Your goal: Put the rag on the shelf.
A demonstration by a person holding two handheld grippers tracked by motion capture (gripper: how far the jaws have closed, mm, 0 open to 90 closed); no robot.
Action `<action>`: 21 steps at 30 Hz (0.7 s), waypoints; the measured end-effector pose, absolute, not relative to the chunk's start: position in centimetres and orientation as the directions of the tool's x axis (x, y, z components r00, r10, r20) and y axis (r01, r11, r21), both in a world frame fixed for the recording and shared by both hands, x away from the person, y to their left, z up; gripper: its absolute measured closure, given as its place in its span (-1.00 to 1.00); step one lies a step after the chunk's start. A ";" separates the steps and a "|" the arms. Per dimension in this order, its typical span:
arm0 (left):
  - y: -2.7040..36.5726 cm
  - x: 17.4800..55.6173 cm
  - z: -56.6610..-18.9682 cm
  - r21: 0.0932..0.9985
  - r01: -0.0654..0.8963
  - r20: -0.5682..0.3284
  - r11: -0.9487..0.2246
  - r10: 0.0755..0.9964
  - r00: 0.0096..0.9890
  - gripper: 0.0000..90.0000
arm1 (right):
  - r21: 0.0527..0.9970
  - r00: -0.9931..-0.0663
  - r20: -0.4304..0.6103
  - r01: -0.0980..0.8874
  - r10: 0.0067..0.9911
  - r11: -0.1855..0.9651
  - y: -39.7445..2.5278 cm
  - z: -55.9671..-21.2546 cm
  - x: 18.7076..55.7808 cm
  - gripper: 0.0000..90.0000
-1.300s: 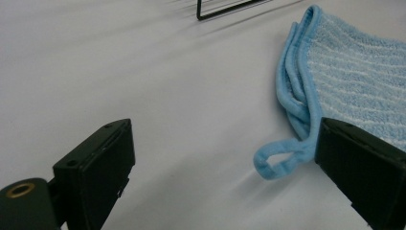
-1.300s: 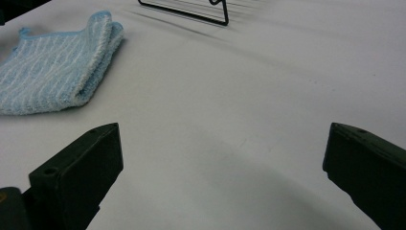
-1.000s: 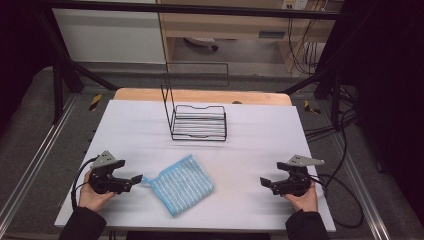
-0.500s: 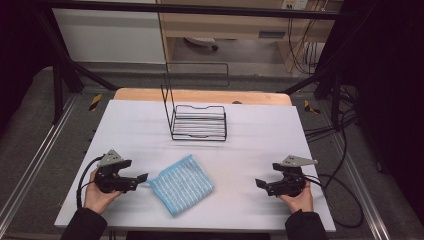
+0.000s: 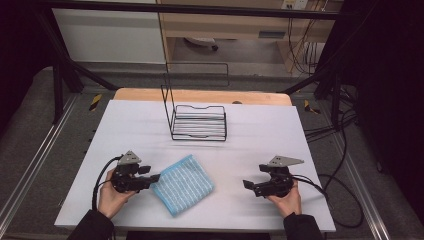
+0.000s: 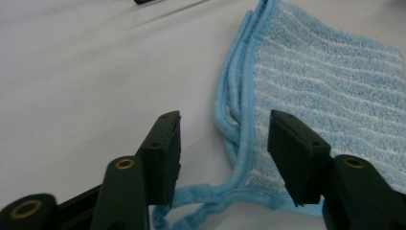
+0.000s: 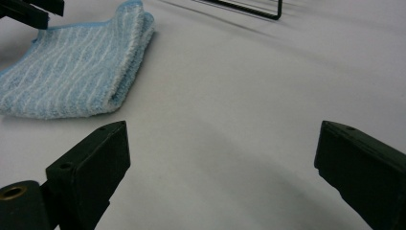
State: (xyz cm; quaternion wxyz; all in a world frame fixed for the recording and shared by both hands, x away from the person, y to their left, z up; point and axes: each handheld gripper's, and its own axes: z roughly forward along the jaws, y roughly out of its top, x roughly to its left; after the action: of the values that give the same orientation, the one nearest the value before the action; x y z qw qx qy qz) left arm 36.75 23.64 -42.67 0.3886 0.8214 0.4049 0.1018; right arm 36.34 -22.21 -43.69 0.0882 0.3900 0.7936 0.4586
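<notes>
My left hand-held gripper point(image 5: 153, 178) has moved right to the near-left corner of the folded blue striped terry cloth point(image 5: 182, 184) on the white surface point(image 5: 250, 145), jaws open astride its hem, while my right hand-held gripper point(image 5: 247, 184) waits wide open and empty, so gripping comes next.

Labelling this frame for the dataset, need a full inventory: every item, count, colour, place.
cloth: 1, light blue with white stripes, folded, flat on the near-left part of the table, its left corner between the fingers of the left gripper.
wire rack: 1, black, far middle of the table, one tall side standing up at its left.
table: 1, white top, with a strip of wood along the far edge.
cables: several, black, on the floor to the right of the table.
left gripper: 1, black, grey plate on top, near left, open around the cloth's hem.
right gripper: 1, black, grey plate on top, near right, open over bare table.
hands: 2, one on each gripper, dark sleeves at the near edge.
</notes>
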 end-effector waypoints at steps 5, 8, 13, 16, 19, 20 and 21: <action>22.7 37.1 -43.2 0.694 0.601 -0.135 -0.397 0.748 0.650 0.28 | 0.794 -0.687 0.229 0.542 0.690 0.276 -20.6 -43.5 36.3 -0.79; 22.4 37.2 -43.5 0.677 0.618 -0.139 -0.399 0.755 0.641 0.37 | 0.802 -0.697 0.231 0.532 0.679 0.273 -19.6 -43.3 36.3 -0.72; 22.4 37.4 -43.9 0.666 0.632 -0.153 -0.397 0.756 0.636 0.48 | 0.804 -0.706 0.240 0.529 0.666 0.272 -18.0 -43.1 36.2 -0.61; 22.3 37.5 -44.0 0.661 0.638 -0.163 -0.395 0.755 0.635 0.58 | 0.801 -0.721 0.246 0.528 0.648 0.283 -16.0 -42.9 36.1 -0.45; 22.2 37.4 -44.1 0.657 0.642 -0.174 -0.394 0.750 0.638 0.64 | 0.794 -0.726 0.253 0.533 0.639 0.292 -15.0 -43.0 36.0 -0.36; 22.2 37.4 -44.1 0.656 0.644 -0.176 -0.394 0.750 0.638 0.67 | 0.791 -0.729 0.254 0.535 0.635 0.296 -14.5 -43.0 36.0 -0.32; 22.1 37.4 -44.1 0.655 0.645 -0.176 -0.395 0.750 0.638 0.71 | 0.790 -0.731 0.257 0.536 0.632 0.299 -14.0 -43.1 35.9 -0.25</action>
State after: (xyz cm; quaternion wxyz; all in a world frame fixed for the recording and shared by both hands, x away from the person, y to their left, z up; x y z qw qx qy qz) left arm 37.40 22.10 -44.08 0.3562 0.8319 0.4190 0.0739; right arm 35.91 -14.00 -43.12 0.0513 0.3630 0.8042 0.4678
